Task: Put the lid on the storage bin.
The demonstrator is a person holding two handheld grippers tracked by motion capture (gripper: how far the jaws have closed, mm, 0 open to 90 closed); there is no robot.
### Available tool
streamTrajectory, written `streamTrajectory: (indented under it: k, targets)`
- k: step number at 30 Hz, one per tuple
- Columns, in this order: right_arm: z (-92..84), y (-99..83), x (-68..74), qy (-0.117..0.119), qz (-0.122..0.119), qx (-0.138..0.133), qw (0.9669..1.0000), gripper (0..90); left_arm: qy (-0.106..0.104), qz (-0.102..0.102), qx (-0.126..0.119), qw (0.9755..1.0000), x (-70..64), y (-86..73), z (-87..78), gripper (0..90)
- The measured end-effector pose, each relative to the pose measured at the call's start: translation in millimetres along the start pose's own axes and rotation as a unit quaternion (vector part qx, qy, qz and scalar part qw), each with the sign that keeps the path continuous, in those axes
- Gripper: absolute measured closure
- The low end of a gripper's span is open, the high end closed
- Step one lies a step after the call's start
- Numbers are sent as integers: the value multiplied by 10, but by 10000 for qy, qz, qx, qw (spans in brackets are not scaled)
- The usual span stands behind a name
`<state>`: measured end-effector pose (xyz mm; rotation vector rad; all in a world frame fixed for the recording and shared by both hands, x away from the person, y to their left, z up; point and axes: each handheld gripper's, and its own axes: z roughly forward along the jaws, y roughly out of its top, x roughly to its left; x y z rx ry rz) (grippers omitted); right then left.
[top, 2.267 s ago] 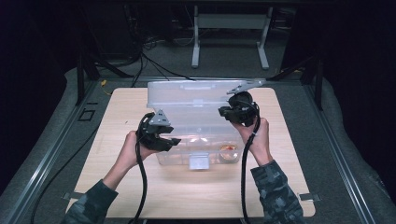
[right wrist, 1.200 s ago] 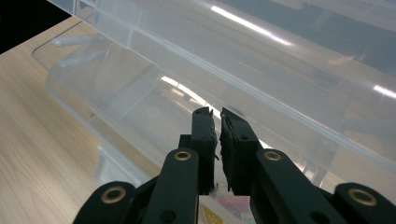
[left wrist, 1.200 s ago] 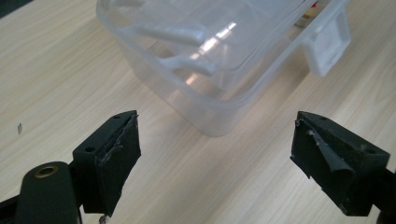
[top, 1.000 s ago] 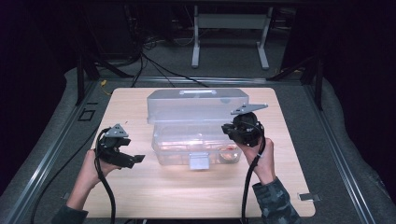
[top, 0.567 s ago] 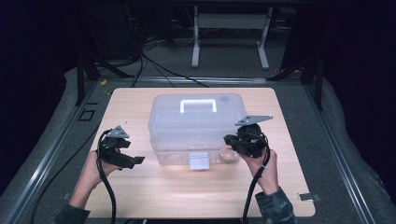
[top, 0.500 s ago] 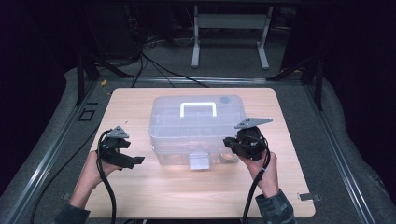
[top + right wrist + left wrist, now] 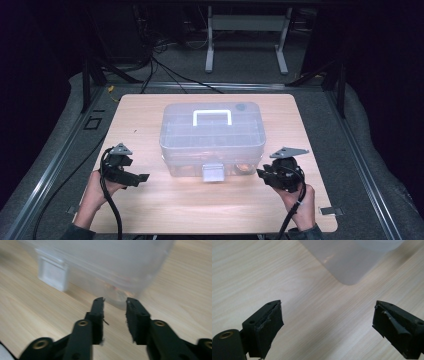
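Both tools sit low in the high view, one in each hand. Left tool (image 7: 141,178) is at the lower left of the frame, over the pale wooden worktop (image 7: 200,210). Its own view shows its two black jaws standing wide apart, with bare wood between them. They have just been opening a little more. Nothing is in them.

Right tool (image 7: 259,172) is at the lower right of the high view, pointing toward the middle. Its own view shows its jaws with a small gap between them, and bare wood in the gap. They have just been opening. They hold nothing and touch nothing.

Between the two tools, a bit farther up, stands the clear plastic box with a white handle (image 7: 212,140). It is in the middle of the worktop, with its lid shut. A small white latch (image 7: 213,172) is on its near side. The box is near each tool but apart from both.

One rounded corner of the box shows at the top of the left tool's view, and the latch sits at the upper left of the right tool's view.

Black cables (image 7: 165,62) lie on the floor at the top of the frame.
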<state>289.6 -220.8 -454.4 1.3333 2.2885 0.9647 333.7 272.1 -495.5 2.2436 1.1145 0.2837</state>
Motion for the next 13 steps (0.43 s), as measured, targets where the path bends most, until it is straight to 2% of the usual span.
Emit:
streamTrajectory:
  k: [1, 2, 5, 6, 8, 10, 12, 13]
  targets:
    - [11, -71, -57, -64, 67, -1, 10000, 509, 19, -63, -4, 10000, 15, -46, 24, 70]
    - [24, -142, -108, -239, 152, 54, 9996, 426, 46, -122, 2, 9999, 33, -92, 51, 57]
    - [103, -345, -255, -284, 289, 81, 9991, 255, 172, -279, 16, 9995, 75, -228, 145, 19]
    - [143, -411, -305, -414, 314, 161, 9985, 203, 195, -311, 7, 9993, 88, -255, 164, 8]
    - [199, -491, -372, -528, 361, 193, 9978, 141, 297, -385, -28, 9988, 115, -320, 205, 2]
    - [251, -560, -444, -567, 456, 201, 9971, 119, 381, -483, -79, 9981, 128, -381, 244, 1]
    - [302, -608, -511, -583, 530, 230, 9966, 53, 446, -524, -126, 9975, 143, -440, 282, 1]
    - [344, -632, -543, -740, 548, 295, 9953, 29, 438, -568, -137, 9973, 149, -458, 291, 1]
